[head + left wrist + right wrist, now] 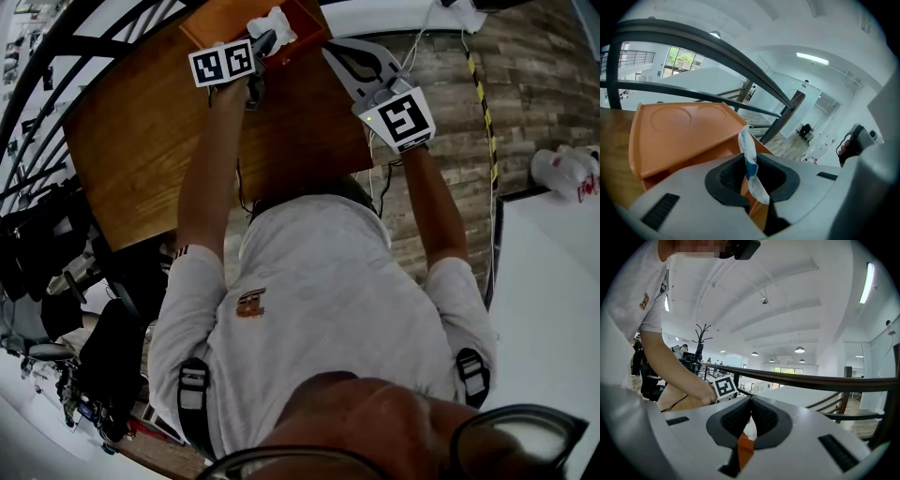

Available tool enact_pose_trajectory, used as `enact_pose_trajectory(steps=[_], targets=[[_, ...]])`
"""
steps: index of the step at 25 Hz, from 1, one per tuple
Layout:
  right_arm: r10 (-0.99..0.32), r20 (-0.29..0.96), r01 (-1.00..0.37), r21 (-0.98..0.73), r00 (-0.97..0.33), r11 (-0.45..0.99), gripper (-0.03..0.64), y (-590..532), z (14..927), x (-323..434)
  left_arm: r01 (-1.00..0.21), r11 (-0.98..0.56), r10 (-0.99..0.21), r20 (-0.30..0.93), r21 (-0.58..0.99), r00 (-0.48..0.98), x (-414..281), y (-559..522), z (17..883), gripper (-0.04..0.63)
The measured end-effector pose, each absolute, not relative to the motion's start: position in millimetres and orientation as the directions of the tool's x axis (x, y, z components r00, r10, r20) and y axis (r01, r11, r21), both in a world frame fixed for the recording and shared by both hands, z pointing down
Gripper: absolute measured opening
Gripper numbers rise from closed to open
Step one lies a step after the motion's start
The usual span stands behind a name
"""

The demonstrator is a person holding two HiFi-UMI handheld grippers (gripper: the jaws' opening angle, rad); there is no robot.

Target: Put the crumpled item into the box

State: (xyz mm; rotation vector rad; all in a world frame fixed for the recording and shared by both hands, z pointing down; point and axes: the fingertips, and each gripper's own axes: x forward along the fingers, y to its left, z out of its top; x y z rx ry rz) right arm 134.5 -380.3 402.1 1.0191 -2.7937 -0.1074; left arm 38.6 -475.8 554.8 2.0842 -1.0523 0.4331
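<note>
**Surface and room.** Brown wooden table (141,141) at 11 o'clock in the head view. Dark metal railing (52,66) along its far side, at 10 o'clock. Wood-plank floor (525,84) at 2 o'clock.

**Other items.** White table (553,281) at 4 o'clock. Clear plastic bottles (565,171) on its near corner, at 3 o'clock. Both are well apart from the work area.

**Box.** Orange box (305,33), open-topped, at 12 o'clock on the wooden table's far edge.

**Left gripper** (261,45). Jaws clamped on the crumpled item (274,26), a white wad with blue print. It sits pinched upright between the pads, above the box's open top at 12 o'clock.

**Right gripper** (349,58). At 1 o'clock, just beside the box's right edge. Jaws together, tips touching and nothing between the pads. An orange part of the box shows through the gap beneath them.
</note>
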Motion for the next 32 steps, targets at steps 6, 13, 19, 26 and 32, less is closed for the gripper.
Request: enact_pose_trajectory(steps=[6,13,19,26,32], targets=[[-0.642,0.118,-0.633,0.108,-0.758,0.767,0.032,-384.8,406.5,145.8,-0.811,-0.323,-0.513,0.63,0.487,0.583,45.4,-480.7,572.3,0.072],[-0.637,0.113,-0.629,0.099,-0.763,0.771,0.032,-381.6,408.5,148.3,-0.842,-0.288,-0.494,0.682,0.457,0.539,41.2,-480.1,581.2,0.128],[-0.629,0.108,-0.621,0.099,-0.77,0.778,0.032,-381.4,407.8,142.2,-0.853,-0.287,-0.462,0.717,0.436,0.522,38.1,-473.6,583.8,0.221],[-0.622,0.089,-0.615,0.092,-0.778,0.783,0.032,-379.9,406.4,141.7,-0.86,-0.319,-0.412,0.758,0.399,0.505,33.8,-459.4,584.0,0.274],[-0.616,0.074,-0.612,0.077,-0.784,0.787,0.032,-379.9,408.6,140.1,-0.868,-0.329,-0.401,0.777,0.372,0.486,25.2,-451.2,580.8,0.283]])
